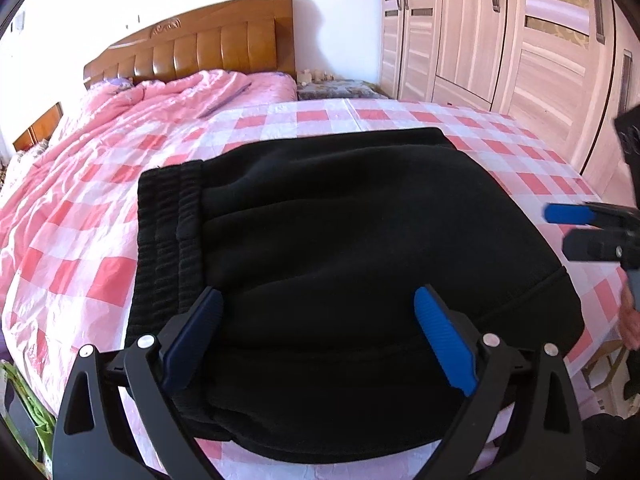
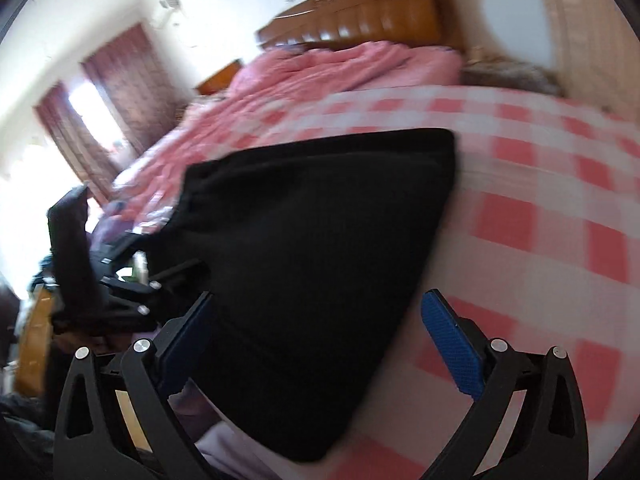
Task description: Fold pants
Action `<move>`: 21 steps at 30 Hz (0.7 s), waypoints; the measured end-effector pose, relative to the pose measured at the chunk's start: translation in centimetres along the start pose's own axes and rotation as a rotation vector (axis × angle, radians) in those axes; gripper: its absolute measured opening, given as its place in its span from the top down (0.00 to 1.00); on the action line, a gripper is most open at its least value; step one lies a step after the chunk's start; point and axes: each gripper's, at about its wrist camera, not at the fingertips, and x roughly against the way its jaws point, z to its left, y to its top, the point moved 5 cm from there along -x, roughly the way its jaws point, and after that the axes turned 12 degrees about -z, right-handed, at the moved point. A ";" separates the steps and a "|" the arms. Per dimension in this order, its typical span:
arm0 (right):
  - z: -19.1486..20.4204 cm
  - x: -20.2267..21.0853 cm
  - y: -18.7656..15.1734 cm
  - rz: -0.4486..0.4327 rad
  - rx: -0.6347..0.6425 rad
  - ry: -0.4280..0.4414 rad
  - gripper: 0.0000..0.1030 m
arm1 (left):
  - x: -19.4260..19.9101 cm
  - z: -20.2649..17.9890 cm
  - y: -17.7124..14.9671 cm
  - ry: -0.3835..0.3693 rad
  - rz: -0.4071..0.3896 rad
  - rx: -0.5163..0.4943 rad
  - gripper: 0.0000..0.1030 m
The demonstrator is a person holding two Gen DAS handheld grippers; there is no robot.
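Black pants [image 1: 340, 248] lie folded into a compact stack on the pink checked bedspread [image 1: 80, 240], with the ribbed waistband [image 1: 168, 236] at the left. My left gripper [image 1: 318, 300] is open above the stack's near edge and holds nothing. My right gripper [image 2: 320, 304] is open over the stack's right side [image 2: 320, 240] and holds nothing; that view is blurred. The right gripper also shows at the right edge of the left wrist view [image 1: 560, 228], beside the pants and apart from them. The left gripper body shows at the left of the right wrist view [image 2: 120, 296].
A crumpled pink quilt [image 1: 160, 100] lies at the head of the bed below a wooden headboard [image 1: 200, 44]. A light wooden wardrobe [image 1: 500, 40] stands along the right. A nightstand [image 1: 340, 88] sits between them. Curtains and a bright window [image 2: 92, 112] are at the left.
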 end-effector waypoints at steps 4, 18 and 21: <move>-0.1 2.3 -0.3 -0.050 0.053 -0.138 0.04 | 0.2 -0.2 -0.2 0.021 -0.031 0.002 0.05; 4.4 2.7 -3.1 -0.025 0.092 0.097 0.04 | 0.6 -0.4 0.6 0.044 0.025 0.020 0.05; 4.3 2.3 -1.5 -0.049 0.127 0.032 0.04 | 2.1 -1.1 3.8 0.045 -0.041 -0.033 0.02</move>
